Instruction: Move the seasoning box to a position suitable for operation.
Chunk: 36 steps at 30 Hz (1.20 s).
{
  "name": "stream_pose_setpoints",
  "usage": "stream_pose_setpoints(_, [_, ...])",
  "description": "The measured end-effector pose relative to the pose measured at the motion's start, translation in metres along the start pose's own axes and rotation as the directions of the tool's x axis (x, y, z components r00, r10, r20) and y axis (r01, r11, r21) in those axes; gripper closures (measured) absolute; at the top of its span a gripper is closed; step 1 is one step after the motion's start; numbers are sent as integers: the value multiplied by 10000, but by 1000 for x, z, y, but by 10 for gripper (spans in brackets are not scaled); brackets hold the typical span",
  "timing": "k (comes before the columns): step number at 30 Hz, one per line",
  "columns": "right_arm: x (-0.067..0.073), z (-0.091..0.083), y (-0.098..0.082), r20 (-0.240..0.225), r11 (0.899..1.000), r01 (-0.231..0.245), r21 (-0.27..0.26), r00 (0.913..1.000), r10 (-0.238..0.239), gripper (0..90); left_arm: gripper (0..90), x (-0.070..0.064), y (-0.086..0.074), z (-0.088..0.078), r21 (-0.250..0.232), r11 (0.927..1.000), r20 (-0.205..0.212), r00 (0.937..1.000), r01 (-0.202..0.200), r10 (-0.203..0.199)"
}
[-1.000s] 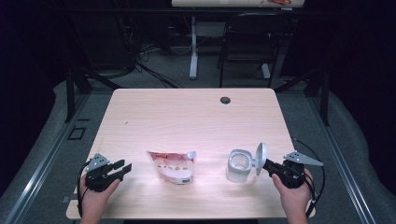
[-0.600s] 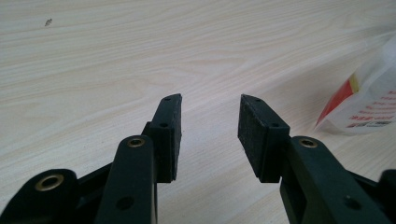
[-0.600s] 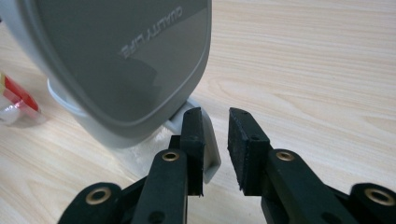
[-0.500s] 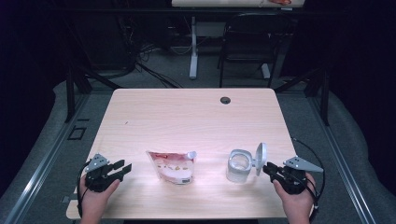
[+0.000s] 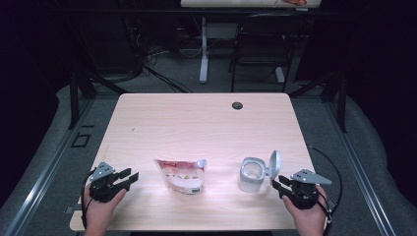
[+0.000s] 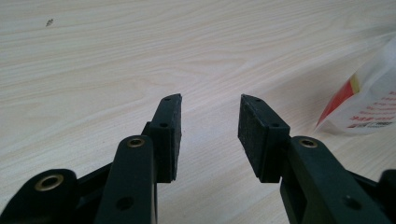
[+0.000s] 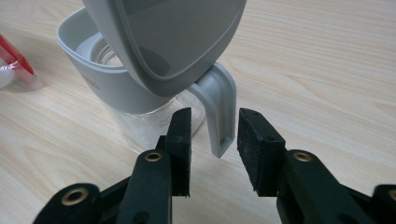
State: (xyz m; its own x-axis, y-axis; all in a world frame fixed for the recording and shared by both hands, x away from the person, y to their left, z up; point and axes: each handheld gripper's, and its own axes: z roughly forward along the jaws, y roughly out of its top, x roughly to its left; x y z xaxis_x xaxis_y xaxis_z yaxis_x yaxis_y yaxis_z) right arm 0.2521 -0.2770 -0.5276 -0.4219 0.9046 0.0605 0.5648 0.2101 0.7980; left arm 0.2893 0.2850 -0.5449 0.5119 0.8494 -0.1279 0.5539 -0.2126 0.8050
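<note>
— Where's it up to, from where you stand?

— The small clear jar with the grey plastic collar (image 5: 252, 173) sits near the front edge of the pale wooden surface (image 5: 196, 123), and its grey flip lid (image 5: 275, 164) already stands up on its hinge. So the opening looks done.

— And the hand-held grippers?

— The right hand-held gripper (image 5: 276, 183) is just right of the jar. Its jaws have just been opening; they're spread now, with the lid's grey tab (image 7: 220, 116) between the pads but no pad pressing on it. I'd say it has let go.

— The other one?

— The left hand-held gripper (image 5: 132, 176) is well to the left of the jar, jaws spread with only bare wood between them.

— Anything between?

— A white and red plastic pouch with a spout (image 5: 182, 174) lies flat just left of the jar, untouched. My guess is the pouch's contents go into the jar next, so picking it up, pouring and closing the lid are all left.
</note>
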Motion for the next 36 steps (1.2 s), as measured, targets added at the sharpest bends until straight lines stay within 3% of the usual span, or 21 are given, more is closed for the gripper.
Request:
stream_pose_setpoints(9, [5,14,4,109,9995,299,-33,9995,-299,645,600,0,0,0,36,10000,-15,10000,-6,6])
stream_pose_setpoints(19, [6,21,4,240,9994,313,-118,9992,-310,669,600,0,0,1,-35,10000,-39,10000,-7,6])
stream_pose_setpoints(29, [-2,23,4,107,9997,212,-137,9997,-210,782,600,0,0,2,-38,10000,-42,10000,-4,3])
stream_pose_setpoints(36, [-3,23,5,54,9994,326,-125,9995,-325,812,600,0,0,2,-40,10000,-45,10000,-5,5])
